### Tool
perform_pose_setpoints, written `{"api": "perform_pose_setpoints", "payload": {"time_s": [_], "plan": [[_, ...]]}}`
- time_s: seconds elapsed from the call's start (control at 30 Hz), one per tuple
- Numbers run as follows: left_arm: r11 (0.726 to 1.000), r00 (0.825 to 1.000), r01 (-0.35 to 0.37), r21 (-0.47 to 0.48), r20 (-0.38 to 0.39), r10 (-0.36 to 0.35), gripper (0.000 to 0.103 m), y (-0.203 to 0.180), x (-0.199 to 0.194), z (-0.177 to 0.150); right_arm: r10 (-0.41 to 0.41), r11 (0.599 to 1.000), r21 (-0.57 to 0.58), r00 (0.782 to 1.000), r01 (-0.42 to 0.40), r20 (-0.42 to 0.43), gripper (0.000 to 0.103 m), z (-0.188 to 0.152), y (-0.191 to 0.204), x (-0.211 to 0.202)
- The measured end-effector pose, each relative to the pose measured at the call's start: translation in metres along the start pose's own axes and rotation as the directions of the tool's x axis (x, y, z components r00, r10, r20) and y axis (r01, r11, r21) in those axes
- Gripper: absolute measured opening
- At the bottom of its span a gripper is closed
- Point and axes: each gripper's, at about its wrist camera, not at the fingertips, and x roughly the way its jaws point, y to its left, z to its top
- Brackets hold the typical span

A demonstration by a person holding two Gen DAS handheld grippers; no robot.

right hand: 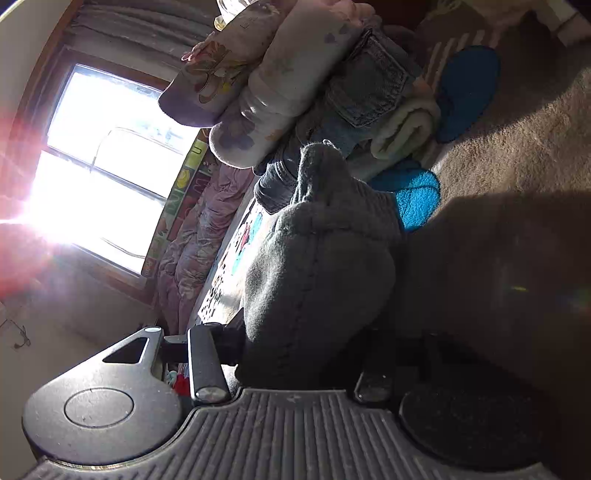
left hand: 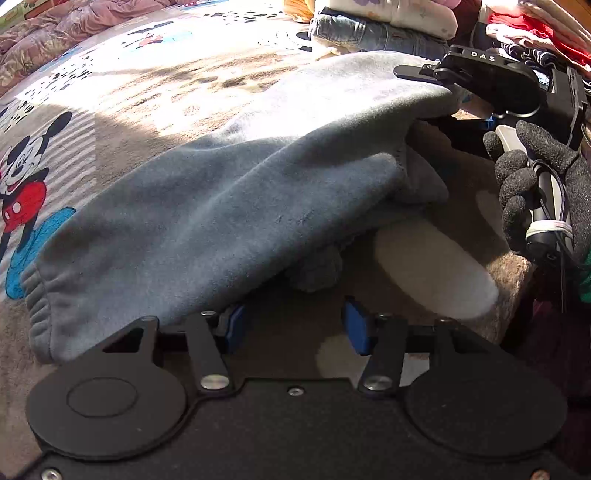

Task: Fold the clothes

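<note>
A grey-blue fleece garment [left hand: 221,206] with an elastic cuff at its lower left lies across a cartoon-mouse blanket [left hand: 129,103]. My left gripper [left hand: 295,328] hovers just in front of the garment's near edge. Its blue pads [left hand: 356,328] stand apart over bare brown blanket, and the cloth only brushes the left one. At the upper right my right gripper [left hand: 428,94] holds the garment's far end lifted, carried by a gloved hand [left hand: 543,192]. In the right wrist view the bunched grey cloth [right hand: 317,266] fills the gap of the right gripper [right hand: 306,343] and hides its fingertips.
A stack of folded clothes with jeans [left hand: 388,26] sits at the far edge of the blanket, also seen as a folded stack [right hand: 314,81]. Loose red and striped clothes [left hand: 535,26] pile at the top right. A pink quilt [left hand: 74,26] lies far left. A bright window [right hand: 103,158] glares.
</note>
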Motion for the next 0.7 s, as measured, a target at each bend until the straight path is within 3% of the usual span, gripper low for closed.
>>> {"api": "perform_pose_setpoints", "payload": {"time_s": [0.1, 0.17, 0.2, 0.23, 0.33, 0.4, 0.53, 0.7], "plan": [[0.997, 0.999, 0.032, -0.067, 0.044, -0.029, 0.053, 0.002, 0.003, 0.008, 0.015, 1.0, 0.015, 1.0, -0.015, -0.009, 0.054, 0.002, -0.003, 0.001], [0.996, 0.997, 0.018, -0.093, 0.07, -0.012, 0.053, 0.003, 0.005, 0.017, 0.022, 1.0, 0.015, 1.0, -0.022, -0.014, 0.054, 0.003, -0.006, 0.001], [0.997, 0.998, -0.001, -0.076, 0.064, 0.006, 0.041, 0.001, 0.007, 0.022, 0.024, 1.0, 0.015, 1.0, -0.024, -0.017, 0.054, 0.003, -0.007, 0.0], [0.999, 0.998, -0.027, -0.031, 0.055, 0.029, 0.029, -0.003, 0.008, 0.024, 0.027, 1.0, 0.014, 0.999, -0.027, -0.018, 0.054, 0.003, -0.008, 0.001], [0.989, 0.996, -0.084, 0.12, 0.051, 0.078, 0.024, -0.018, 0.007, 0.026, 0.048, 0.999, 0.022, 0.999, -0.048, -0.016, 0.052, 0.004, -0.012, 0.0], [0.967, 0.991, -0.128, 0.219, 0.076, 0.114, 0.023, -0.024, 0.0, 0.024, 0.052, 0.998, 0.018, 0.999, -0.052, -0.012, 0.047, 0.005, -0.014, -0.001], [0.863, 0.961, -0.274, 0.425, 0.15, 0.232, 0.021, -0.024, -0.014, 0.009, 0.058, 0.998, 0.007, 0.998, -0.058, -0.001, 0.044, 0.006, -0.013, -0.007], [0.71, 0.905, -0.42, 0.566, 0.204, 0.373, 0.021, 0.0, -0.029, -0.021, 0.066, 0.997, 0.045, 0.998, -0.067, 0.02, 0.042, 0.002, -0.018, -0.013]]}}
